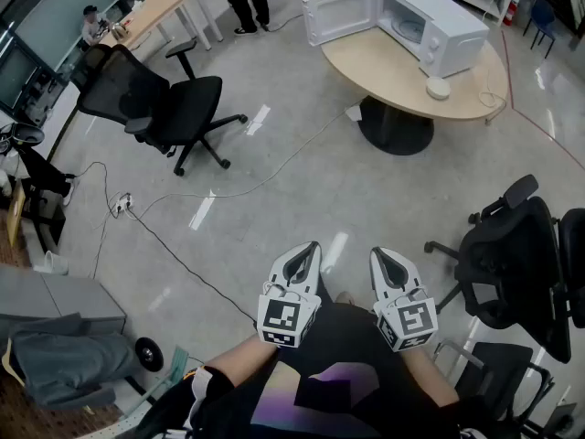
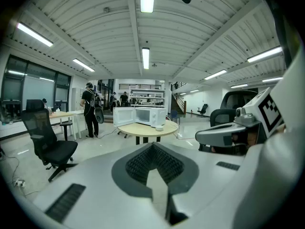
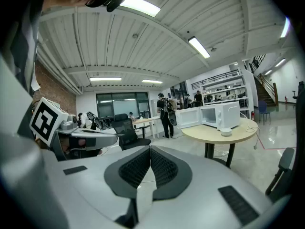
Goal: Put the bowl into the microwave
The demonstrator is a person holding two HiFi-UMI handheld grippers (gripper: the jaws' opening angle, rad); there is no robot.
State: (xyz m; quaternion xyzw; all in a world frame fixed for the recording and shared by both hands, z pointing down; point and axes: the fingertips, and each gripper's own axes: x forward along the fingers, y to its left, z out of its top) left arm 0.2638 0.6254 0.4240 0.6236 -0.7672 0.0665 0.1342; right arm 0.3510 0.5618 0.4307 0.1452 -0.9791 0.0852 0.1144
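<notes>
Well short of the open microwave (image 1: 437,27), the left claw (image 1: 308,251) and right claw (image 1: 381,255) are both pressed together and empty, so the approach seems the step in hand, and next one must open for the bowl (image 1: 438,88) on the counter (image 1: 373,69) just beside the microwave.

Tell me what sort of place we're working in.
Likely an open-plan office or lab: a wheeled office chair on a bare floor, a desk by the wall, and a round table holding an open microwave.

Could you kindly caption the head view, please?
Left gripper and right gripper, shut, far from open white microwave and white bowl.
</notes>
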